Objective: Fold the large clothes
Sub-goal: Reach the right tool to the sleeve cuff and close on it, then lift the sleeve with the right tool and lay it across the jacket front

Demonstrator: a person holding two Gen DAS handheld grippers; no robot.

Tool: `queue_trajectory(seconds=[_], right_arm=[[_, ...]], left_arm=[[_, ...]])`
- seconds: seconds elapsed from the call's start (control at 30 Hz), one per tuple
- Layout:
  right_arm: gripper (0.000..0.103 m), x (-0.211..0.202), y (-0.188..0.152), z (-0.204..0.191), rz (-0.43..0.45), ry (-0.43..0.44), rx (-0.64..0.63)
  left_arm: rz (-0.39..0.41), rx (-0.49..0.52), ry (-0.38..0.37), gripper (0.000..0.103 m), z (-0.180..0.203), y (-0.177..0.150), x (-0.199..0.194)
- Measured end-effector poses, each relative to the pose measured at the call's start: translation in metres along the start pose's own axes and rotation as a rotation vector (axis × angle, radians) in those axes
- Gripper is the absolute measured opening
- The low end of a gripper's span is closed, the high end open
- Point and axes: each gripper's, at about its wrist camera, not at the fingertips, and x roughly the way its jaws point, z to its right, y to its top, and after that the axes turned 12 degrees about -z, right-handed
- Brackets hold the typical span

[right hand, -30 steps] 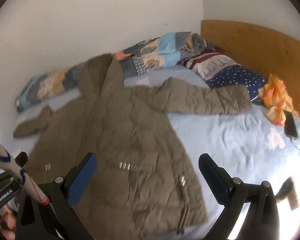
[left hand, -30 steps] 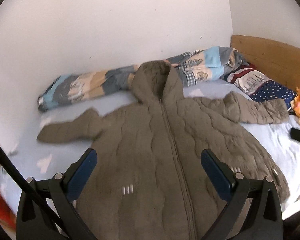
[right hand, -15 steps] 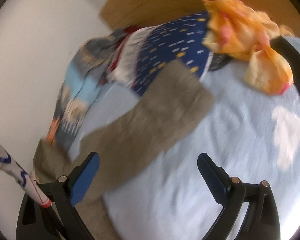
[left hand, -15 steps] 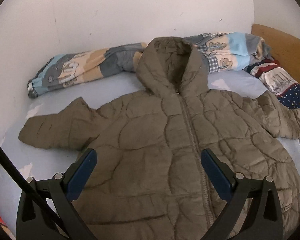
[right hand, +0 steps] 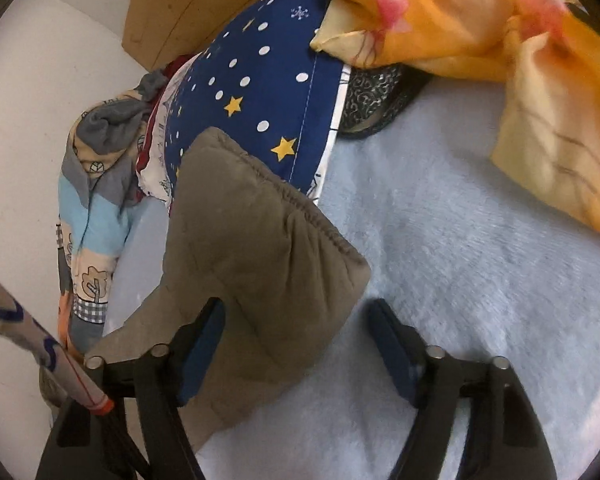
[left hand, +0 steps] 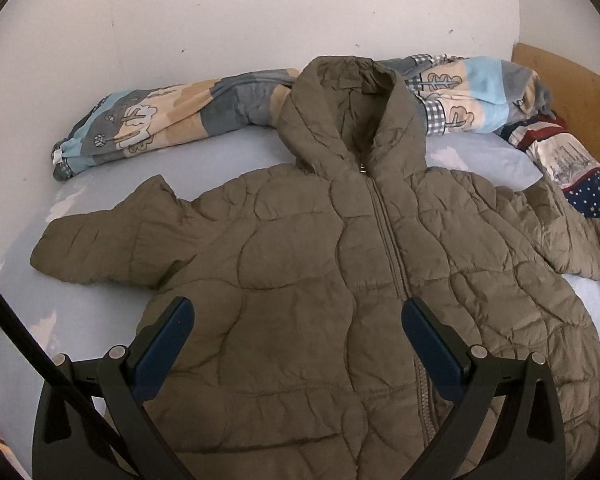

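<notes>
Left gripper (left hand: 296,334) gapes wide over the zipped jacket (left hand: 320,260) flat on the bed (left hand: 80,320), right gripper (right hand: 296,336) spread around its sleeve cuff (right hand: 268,240).

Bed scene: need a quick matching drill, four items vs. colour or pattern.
Items:
1. jacket
2. pillow
3. crumpled cloth
4. bed sheet

Descriptions:
A. orange with pink blotches
B. pale blue, plain
C. olive-brown, quilted
D. navy with stars and dots

Pairs: 1-C, 2-D, 3-A, 4-B
</notes>
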Motion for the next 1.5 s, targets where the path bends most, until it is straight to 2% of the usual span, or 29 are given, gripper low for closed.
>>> queue_trajectory(seconds=[0.03,0.1,0.2,0.33,0.43,0.67,0.93,1.1,1.33,1.5], right_arm=[[0.034,0.002,0.002,0.000,-0.003,0.014,-0.007],[0.021,0.001,0.003,0.000,0.005,0.006,-0.005],[0.018,-0.021,0.000,-0.013,0.072,0.040,0.007],[0.018,-0.068,-0.011,-0.063,0.183,0.069,-0.062],[0.018,-0.108,-0.034,-0.115,0.254,0.138,-0.153],[0.018,-0.153,-0.099,-0.232,0.292,0.268,-0.414],[0.018,-0.148,-0.171,-0.316,0.184,0.446,-0.548],[0.018,-0.116,-0.238,-0.373,0.060,0.520,-0.674],[0.018,-0.057,-0.334,-0.426,-0.107,0.532,-0.836],[0.018,0.020,-0.395,-0.435,-0.273,0.467,-0.908]], left_arm=[[0.002,-0.003,0.000,0.103,-0.001,0.000,0.000],[0.004,-0.009,-0.001,0.103,-0.002,0.001,0.000],[0.006,-0.027,-0.007,0.103,-0.005,0.000,-0.002],[0.022,-0.039,-0.010,0.103,-0.009,-0.001,-0.009],[0.035,-0.052,-0.002,0.103,-0.012,-0.001,-0.014],[0.070,-0.100,0.018,0.103,-0.032,0.001,-0.029],[0.085,-0.169,0.045,0.103,-0.071,-0.001,-0.040],[0.089,-0.209,0.057,0.103,-0.094,-0.002,-0.044],[0.089,-0.280,0.064,0.103,-0.121,-0.004,-0.049],[0.071,-0.302,0.063,0.103,-0.130,-0.005,-0.046]])
